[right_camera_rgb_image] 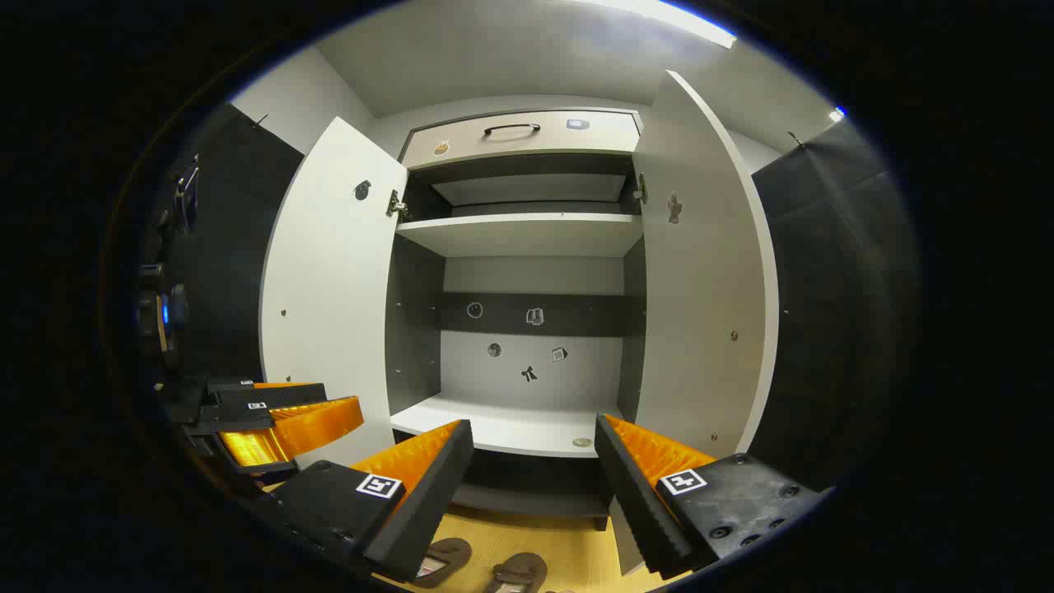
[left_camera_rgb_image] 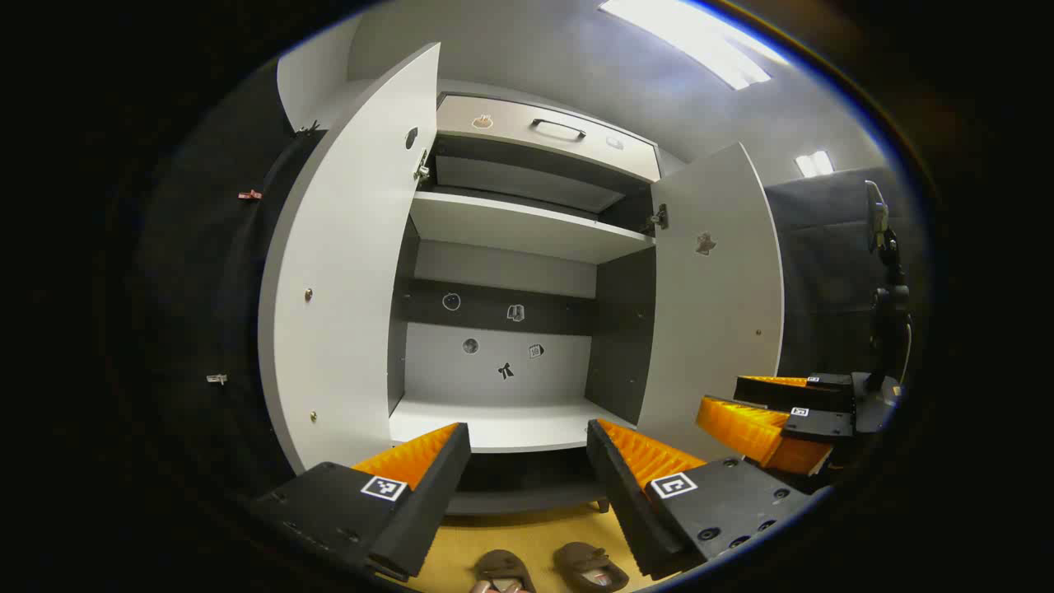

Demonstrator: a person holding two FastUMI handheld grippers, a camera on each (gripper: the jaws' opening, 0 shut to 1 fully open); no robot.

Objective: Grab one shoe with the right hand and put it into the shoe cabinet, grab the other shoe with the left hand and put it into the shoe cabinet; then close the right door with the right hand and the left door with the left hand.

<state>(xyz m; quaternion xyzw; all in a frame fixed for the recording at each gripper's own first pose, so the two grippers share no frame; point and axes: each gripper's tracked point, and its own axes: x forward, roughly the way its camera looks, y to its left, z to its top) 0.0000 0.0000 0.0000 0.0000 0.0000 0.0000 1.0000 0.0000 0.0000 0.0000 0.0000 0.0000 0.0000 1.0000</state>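
Both tongs, the left tongs (left_camera_rgb_image: 527,461) and right tongs (right_camera_rgb_image: 533,457), are spread and empty; the two shoes (right_camera_rgb_image: 482,568) lie on the floor below them, before the open shoe cabinet (right_camera_rgb_image: 510,428). First step: the right tongs must go down to one shoe

Shoe cabinet (right_camera_rgb_image: 527,247) straight ahead with left door (right_camera_rgb_image: 329,288) and right door (right_camera_rgb_image: 700,272) swung wide, drawer (right_camera_rgb_image: 519,136) across the top, upper shelf (right_camera_rgb_image: 519,233) below it, lower shelf (right_camera_rgb_image: 502,428) near the bottom, two shoes (left_camera_rgb_image: 543,568) side by side on the floor (right_camera_rgb_image: 568,539) before the cabinet.
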